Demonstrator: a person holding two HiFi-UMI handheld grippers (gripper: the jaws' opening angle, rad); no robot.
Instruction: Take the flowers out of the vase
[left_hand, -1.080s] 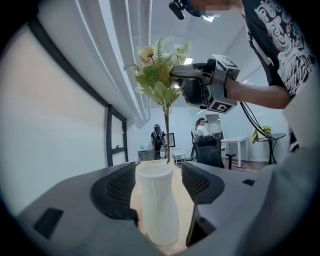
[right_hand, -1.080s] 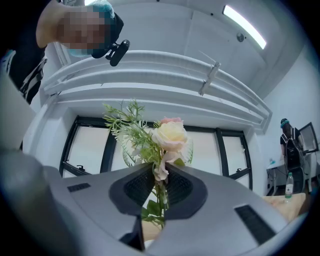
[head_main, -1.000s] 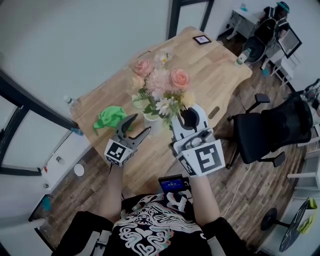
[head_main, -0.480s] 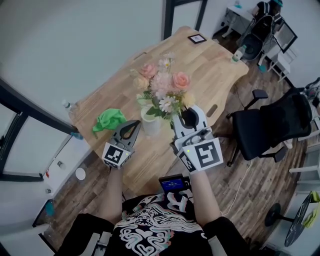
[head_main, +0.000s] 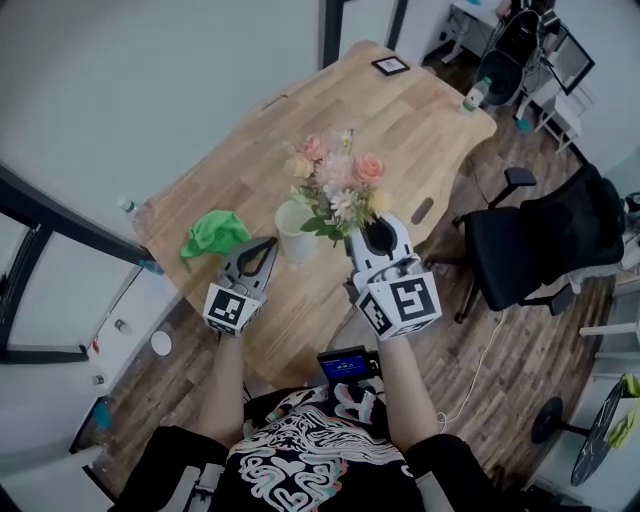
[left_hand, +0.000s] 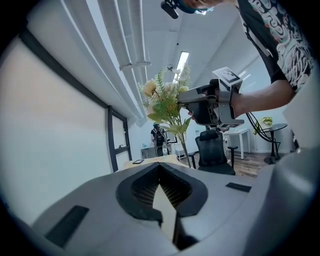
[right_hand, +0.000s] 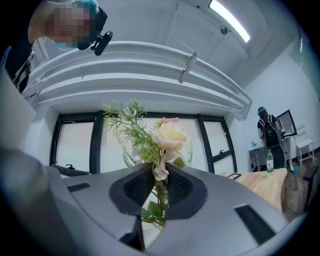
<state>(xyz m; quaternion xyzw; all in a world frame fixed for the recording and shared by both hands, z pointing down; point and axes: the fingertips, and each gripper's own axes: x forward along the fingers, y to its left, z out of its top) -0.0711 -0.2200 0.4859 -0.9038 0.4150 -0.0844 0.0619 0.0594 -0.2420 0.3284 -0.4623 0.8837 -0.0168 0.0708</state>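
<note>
Right gripper view: keep right gripper (right_hand: 159, 187) clamped on flowers (right_hand: 170, 136), stems low; lift slowly, clear of vase (head_main: 294, 232) rim on table (head_main: 420, 130). Left gripper (head_main: 268, 243) empty, jaws together, beside vase.

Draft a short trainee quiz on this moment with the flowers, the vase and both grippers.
1. True or false: the left gripper is clamped on the vase.
2. What stands between the jaws of the right gripper? A the vase's rim; B flower stems; C nothing.
3. In the head view, what lies on the table to the left of the vase?
Key: 1 false, its jaws are shut on nothing. 2 B. 3 the green cloth.
</note>
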